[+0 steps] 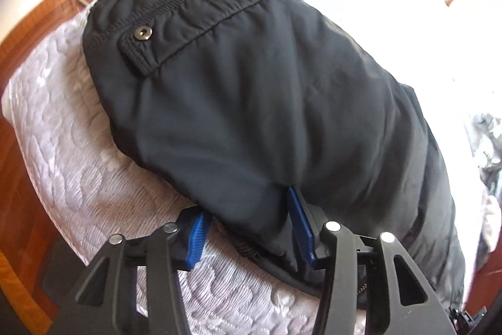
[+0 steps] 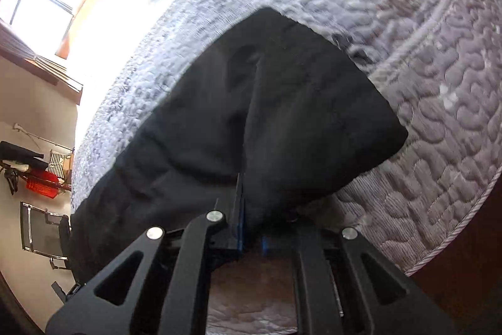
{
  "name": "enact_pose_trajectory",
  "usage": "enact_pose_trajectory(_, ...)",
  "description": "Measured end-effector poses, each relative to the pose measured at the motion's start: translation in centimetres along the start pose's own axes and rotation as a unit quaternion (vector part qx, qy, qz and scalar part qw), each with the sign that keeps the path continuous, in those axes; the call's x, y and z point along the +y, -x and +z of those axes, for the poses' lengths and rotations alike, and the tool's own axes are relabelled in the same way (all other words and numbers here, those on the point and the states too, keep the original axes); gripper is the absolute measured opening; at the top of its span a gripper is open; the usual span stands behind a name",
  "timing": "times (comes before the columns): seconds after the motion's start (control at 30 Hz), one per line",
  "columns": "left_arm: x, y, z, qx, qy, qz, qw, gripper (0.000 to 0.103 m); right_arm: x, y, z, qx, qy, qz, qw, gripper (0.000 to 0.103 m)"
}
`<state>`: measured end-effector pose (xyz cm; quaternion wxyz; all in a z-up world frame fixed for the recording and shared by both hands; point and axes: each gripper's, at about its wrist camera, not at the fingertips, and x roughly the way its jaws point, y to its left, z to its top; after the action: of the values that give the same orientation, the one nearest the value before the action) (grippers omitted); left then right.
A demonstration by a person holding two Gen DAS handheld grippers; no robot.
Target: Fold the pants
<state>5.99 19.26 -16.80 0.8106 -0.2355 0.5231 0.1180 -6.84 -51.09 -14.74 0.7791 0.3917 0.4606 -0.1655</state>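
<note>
The black pants (image 1: 257, 102) lay on a white quilted mattress (image 1: 62, 153), near its edge. In the left wrist view they stretched away from the tool, with the waistband (image 1: 188, 18) and its two metal snaps at the far end. So the long way of the pants ran straight ahead from both tools, from the near edge up to the waist.

The left gripper (image 1: 248, 225) sat right at the near edge of the pants. Its two blue fingers (image 1: 301, 228) were apart, and a thick fold of cloth bulged between them. One finger was tucked under the edge of the fold. The other was out at the side over the mattress. I could not see the pads pressing the cloth, so this grip did not look finished.

The right gripper (image 2: 240, 209) was pinched together on the pants (image 2: 251, 115). The cloth rose from its closed fingers in a ridge that pointed away toward the far corner of the pants. That view was a bit blurry.

Both tools were at the same near edge, side by side. The right one already had its hold. I think the left one needed to close first, and then both could lift the near edge and carry it forward toward the waistband. If only one side was lifted, the fold would probably come out crooked.
</note>
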Motion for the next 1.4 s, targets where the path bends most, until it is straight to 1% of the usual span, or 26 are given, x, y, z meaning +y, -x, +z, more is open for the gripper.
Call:
enact_pose_trajectory(0.07, -0.1, 0.5, -0.6, -0.003, -0.010, 0.005, 0.9999, 0.054, -0.3, -1.7, -0.8, 0.003, -0.021, 0.005, 1.000, 0.017)
enact_pose_trajectory(0.13, 0.3, 1.6, -1.6, 0.005, -0.023, 0.010, 0.9997, 0.059, -1.1, -1.6, -1.1, -0.003, -0.042, 0.026, 0.999, 0.023)
enact_pose_trajectory(0.17, -0.5, 2.0, -1.9, 0.005, -0.029, 0.020, 0.9993, 0.061, -1.3, -1.4, -1.3, -0.004, -0.051, 0.033, 0.998, 0.025)
enact_pose_trajectory(0.2, -0.9, 2.9, -2.1, -0.004, -0.039, 0.028, 0.9988, 0.061, -1.5, -1.3, -1.4, -0.005, -0.054, 0.035, 0.998, 0.027)
enact_pose_trajectory(0.23, -1.4, 3.9, -2.4, -0.015, -0.051, 0.035, 0.9980, 0.062, -1.5, -1.0, -1.5, -0.007, -0.053, 0.029, 0.998, 0.035)
enact_pose_trajectory(0.27, -2.0, 4.9, -2.8, -0.025, -0.065, 0.042, 0.9967, 0.070, -1.6, -0.7, -1.7, -0.012, -0.052, 0.024, 0.998, 0.043)
enact_pose_trajectory(0.3, -1.8, 6.0, -2.4, -0.035, -0.077, 0.043, 0.9955, 0.074, -1.7, -0.4, -1.9, -0.018, -0.054, 0.026, 0.998, 0.048)
enact_pose_trajectory(0.33, -2.5, 6.9, -2.6, -0.046, -0.091, 0.039, 0.9940, 0.078, -1.9, 0.0, -2.1, -0.024, -0.058, 0.030, 0.998, 0.056)
enact_pose_trajectory(0.37, -3.3, 7.8, -2.9, -0.054, -0.108, 0.035, 0.9921, 0.080, -2.3, 0.4, -2.3, -0.028, -0.065, 0.036, 0.997, 0.061)
enact_pose_trajectory(0.4, -4.5, 8.6, -3.4, -0.059, -0.129, 0.034, 0.9894, 0.082, -2.7, 0.5, -2.5, -0.029, -0.074, 0.043, 0.996, 0.061)
enact_pose_trajectory(0.43, -5.5, 9.0, -3.8, -0.061, -0.149, 0.030, 0.9865, 0.086, -2.8, 0.9, -2.4, -0.030, -0.081, 0.048, 0.995, 0.060)
enact_pose_trajectory(0.47, -6.5, 8.8, -4.1, -0.059, -0.167, 0.024, 0.9839, 0.089, -3.0, 0.7, -2.3, -0.029, -0.087, 0.050, 0.995, 0.049)
enact_pose_trajectory(0.5, -7.2, 8.9, -4.8, -0.056, -0.181, 0.019, 0.9817, 0.089, -3.0, 0.3, -2.2, -0.024, -0.090, 0.053, 0.994, 0.042)
enact_pose_trajectory(0.53, -7.8, 8.6, -4.9, -0.051, -0.191, 0.017, 0.9801, 0.089, -3.0, -0.3, -2.0, -0.016, -0.092, 0.062, 0.994, 0.029)
enact_pose_trajectory(0.6, -9.0, 7.6, -4.6, -0.033, -0.200, 0.014, 0.9791, 0.089, -2.9, -1.3, -1.6, -0.005, -0.104, 0.072, 0.992, 0.021)
enact_pose_trajectory(0.67, -9.7, 6.0, -4.8, -0.013, -0.197, 0.015, 0.9801, 0.089, -2.3, -1.7, -1.1, -0.005, -0.102, 0.077, 0.992, 0.009)
enact_pose_trajectory(0.77, -9.7, 4.4, -4.2, 0.004, -0.193, 0.036, 0.9805, 0.089, -0.2, -0.7, -0.5, -0.025, -0.073, 0.055, 0.996, 0.005)
enact_pose_trajectory(0.8, -9.7, 4.0, -4.1, 0.006, -0.192, 0.033, 0.9807, 0.089, 1.1, -0.2, -0.4, -0.037, -0.055, 0.044, 0.997, 0.005)
enact_pose_trajectory(0.87, -9.5, 3.7, -4.1, 0.005, -0.187, 0.031, 0.9819, 0.091, 3.9, 1.3, -0.4, -0.068, -0.012, 0.027, 0.997, 0.005)
enact_pose_trajectory(0.9, -8.7, 2.9, -4.5, 0.004, -0.187, 0.031, 0.9819, 0.091, 5.7, 2.2, -0.4, -0.084, 0.013, 0.024, 0.996, 0.005)
enact_pose_trajectory(0.97, -8.1, 1.3, -3.7, 0.004, -0.191, 0.032, 0.9811, 0.091, 9.6, 3.7, -0.7, -0.109, 0.065, 0.021, 0.992, 0.005)
enact_pose_trajectory(1.07, -7.8, 0.4, -3.4, 0.003, -0.197, 0.032, 0.9799, 0.091, 15.7, 5.0, -2.1, -0.128, 0.161, 0.020, 0.979, 0.005)
enact_pose_trajectory(1.13, -7.4, 0.1, -3.5, 0.006, -0.192, 0.029, 0.9809, 0.091, 20.1, 5.0, -4.0, -0.130, 0.236, 0.000, 0.963, 0.005)
enact_pose_trajectory(1.2, -7.2, 0.1, -3.0, 0.006, -0.188, 0.025, 0.9819, 0.091, 24.0, 4.0, -6.0, -0.124, 0.307, -0.020, 0.943, 0.006)
enact_pose_trajectory(1.3, -6.7, 0.5, -2.6, 0.001, -0.185, 0.023, 0.9824, 0.091, 27.7, 2.1, -9.3, -0.101, 0.382, -0.038, 0.918, 0.007)
enact_pose_trajectory(1.4, -6.3, 1.0, -2.3, -0.002, -0.181, 0.020, 0.9833, 0.091, 30.0, -0.3, -12.8, -0.073, 0.440, -0.053, 0.893, 0.008)
